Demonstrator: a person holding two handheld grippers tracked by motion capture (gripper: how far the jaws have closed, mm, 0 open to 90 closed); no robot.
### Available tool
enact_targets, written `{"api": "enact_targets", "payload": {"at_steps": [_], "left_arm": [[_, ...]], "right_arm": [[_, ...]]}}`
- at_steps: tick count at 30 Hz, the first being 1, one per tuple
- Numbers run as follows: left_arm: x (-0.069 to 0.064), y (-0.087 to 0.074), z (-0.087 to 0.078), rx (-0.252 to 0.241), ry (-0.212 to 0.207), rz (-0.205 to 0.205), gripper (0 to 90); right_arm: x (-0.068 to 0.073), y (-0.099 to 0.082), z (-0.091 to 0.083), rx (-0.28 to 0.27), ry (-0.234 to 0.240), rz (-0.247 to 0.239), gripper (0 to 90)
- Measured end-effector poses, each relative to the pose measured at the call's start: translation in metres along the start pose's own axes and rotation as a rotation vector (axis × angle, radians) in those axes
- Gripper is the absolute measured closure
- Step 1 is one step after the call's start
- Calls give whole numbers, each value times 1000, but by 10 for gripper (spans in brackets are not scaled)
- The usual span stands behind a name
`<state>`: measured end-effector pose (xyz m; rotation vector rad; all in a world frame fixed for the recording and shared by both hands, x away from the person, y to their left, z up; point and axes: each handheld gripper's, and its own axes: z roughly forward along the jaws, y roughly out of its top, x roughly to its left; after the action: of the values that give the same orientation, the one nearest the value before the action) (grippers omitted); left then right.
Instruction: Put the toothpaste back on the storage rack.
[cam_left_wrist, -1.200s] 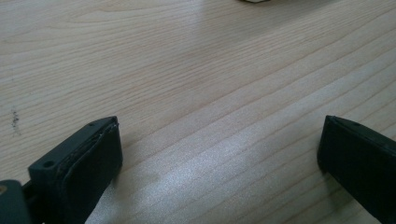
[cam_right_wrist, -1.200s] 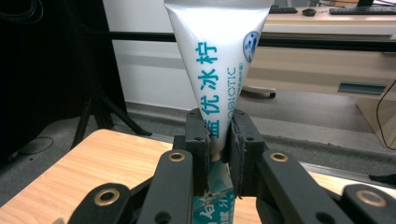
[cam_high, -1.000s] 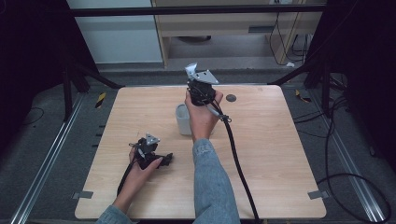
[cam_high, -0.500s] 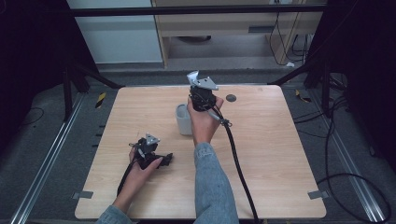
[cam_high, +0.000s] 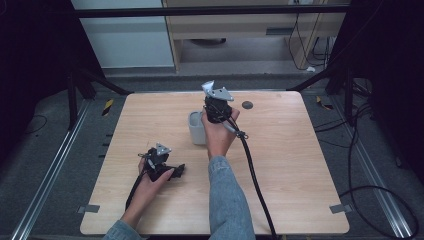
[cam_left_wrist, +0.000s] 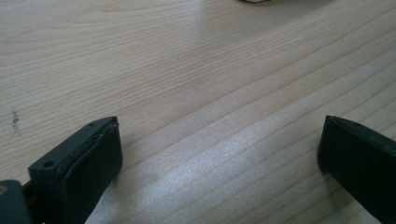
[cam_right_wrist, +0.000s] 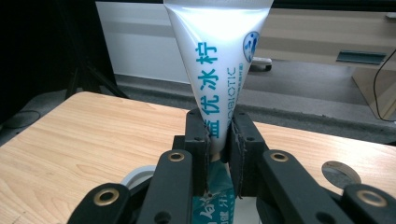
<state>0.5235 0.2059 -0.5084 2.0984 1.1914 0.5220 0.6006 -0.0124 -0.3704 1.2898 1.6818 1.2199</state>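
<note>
From the high view we see our right gripper (cam_high: 216, 102) over the grey cup (cam_high: 196, 128) at mid-table, and our left gripper (cam_high: 162, 167) resting near the front edge. The left gripper view shows jaws wide over bare table (cam_left_wrist: 196, 70). In the right gripper view, jaws clamp a white tube (cam_right_wrist: 215, 60) above the cup; the soft tube could buckle on the rim

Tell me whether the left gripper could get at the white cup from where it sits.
Probably yes: the left gripper rests on bare table with open jaws, and nothing lies between it and the white cup.
</note>
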Motion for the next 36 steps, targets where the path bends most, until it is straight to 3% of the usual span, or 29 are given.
{"api": "enact_targets", "payload": {"at_steps": [15,21,36], "left_arm": [[0,0,0,-1,0,-1,0],[0,0,0,0,0,0,0],[0,0,0,0,-1,-3,0]], "right_arm": [[10,-9,9,30,7,-9,791],[4,-17,10,45,-2,17,791],[0,-29,11,77,2,20,790]]}}
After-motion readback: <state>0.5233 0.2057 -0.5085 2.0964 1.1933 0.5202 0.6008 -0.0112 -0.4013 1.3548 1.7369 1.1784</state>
